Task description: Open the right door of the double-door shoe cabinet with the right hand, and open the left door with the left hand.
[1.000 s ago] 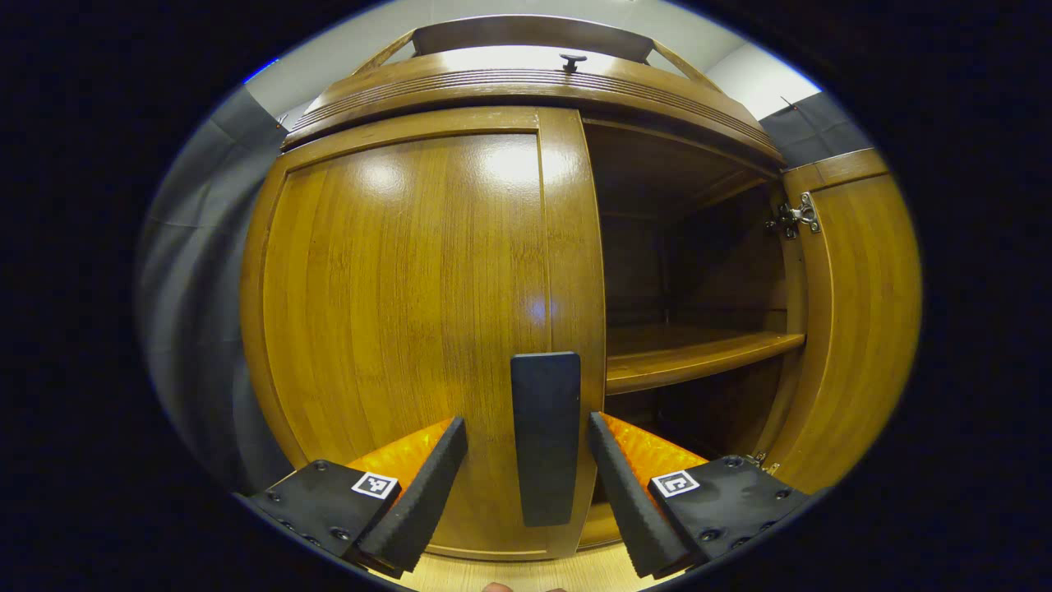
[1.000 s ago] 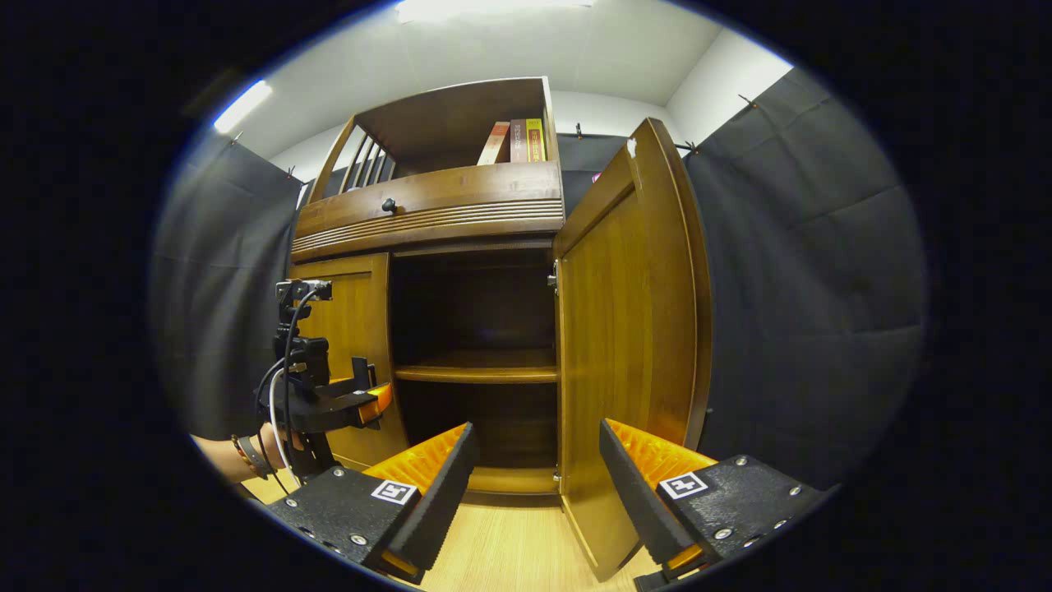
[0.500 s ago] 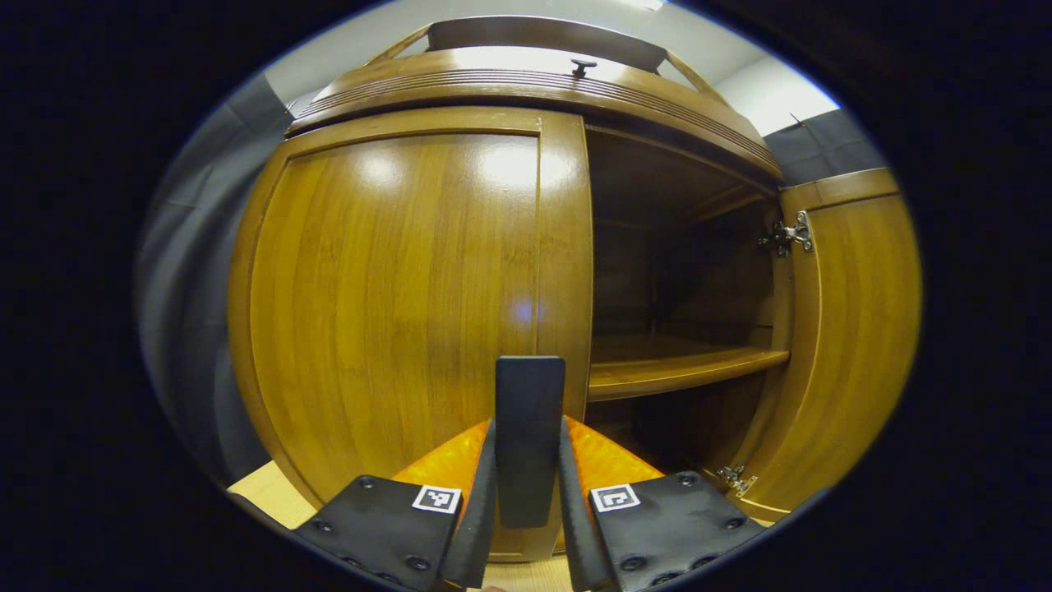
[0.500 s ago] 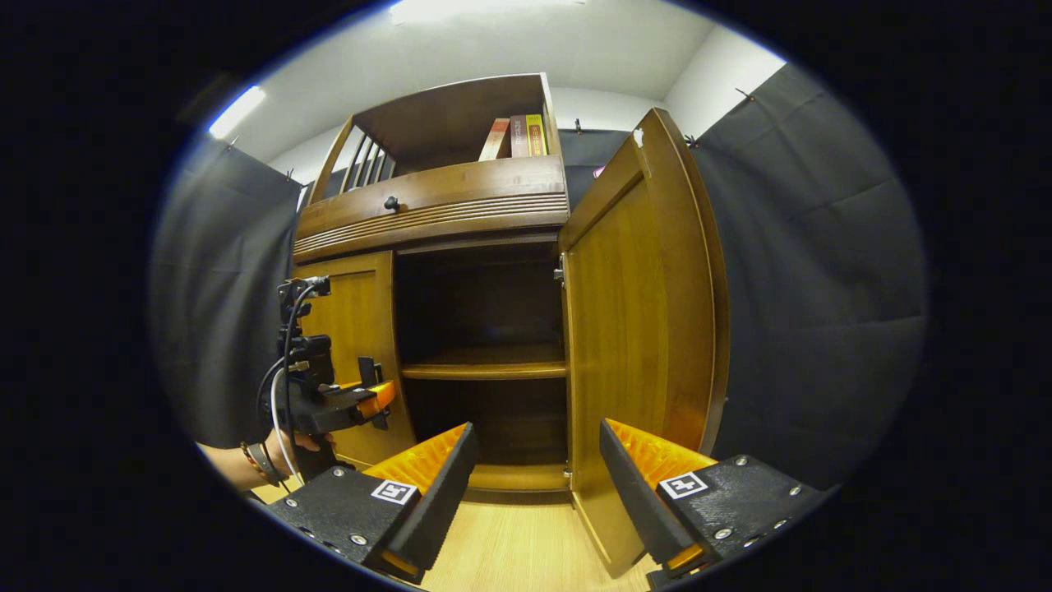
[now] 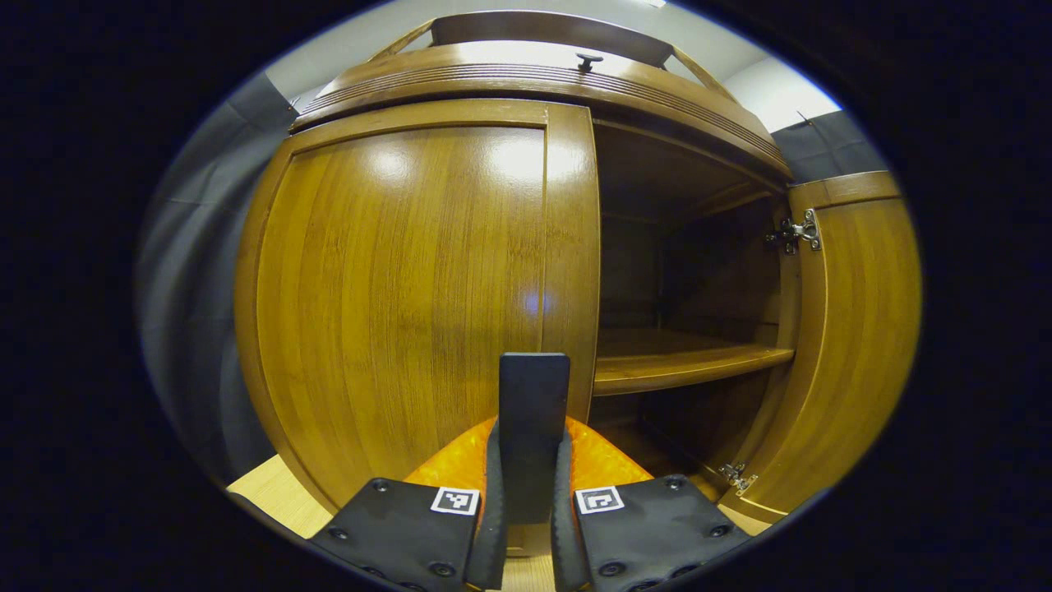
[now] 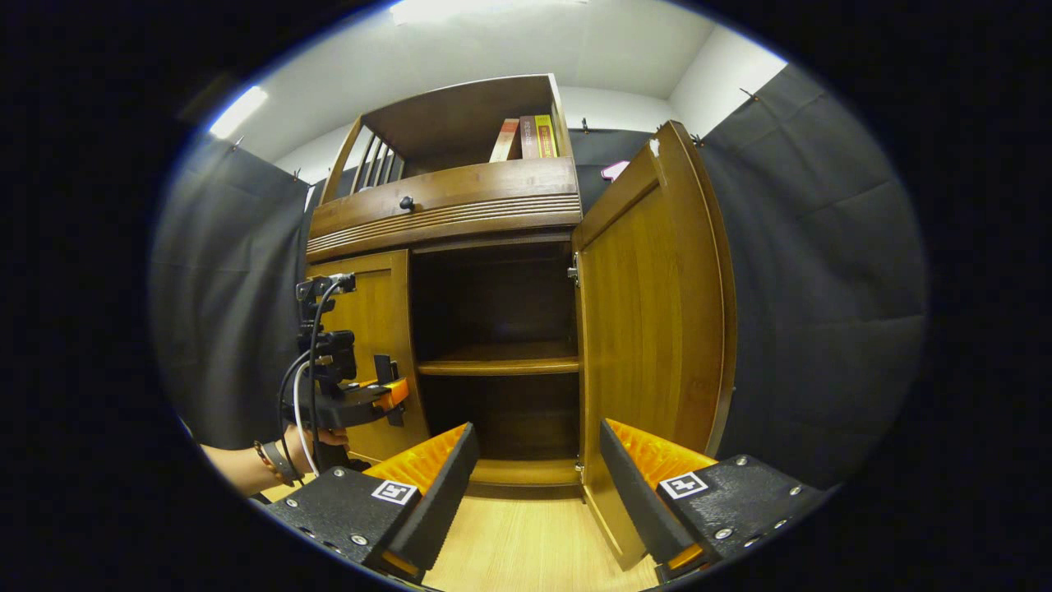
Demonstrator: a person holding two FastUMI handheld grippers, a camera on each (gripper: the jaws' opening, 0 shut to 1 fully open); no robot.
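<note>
The left gripper (image 5: pixel 526 526) is pinching the dark handle (image 5: pixel 532 411) of the left door (image 5: pixel 403 288), its 2 fingers pressing on the handle's sides, a hold that looks meant for pulling. The handle is sitting near the door's inner edge, low down, far from the hinge side, so a pull there should swing the panel with little effort. The left door is lying flat against the front of the shoe cabinet (image 6: pixel 460 214), not yet swung out. The right door (image 6: pixel 649 329) is standing wide open on its hinges, exposing the inner shelf (image 6: pixel 497 363) and the dark compartments above and below it. The right gripper (image 6: pixel 534 485) is hovering back from the cabinet above the wooden floor (image 6: pixel 518 551), fingers spread and holding nothing, which suggests its half of the job is done. In the right gripper view, a hand (image 6: pixel 316 440) is holding the left gripper at the left door.
</note>
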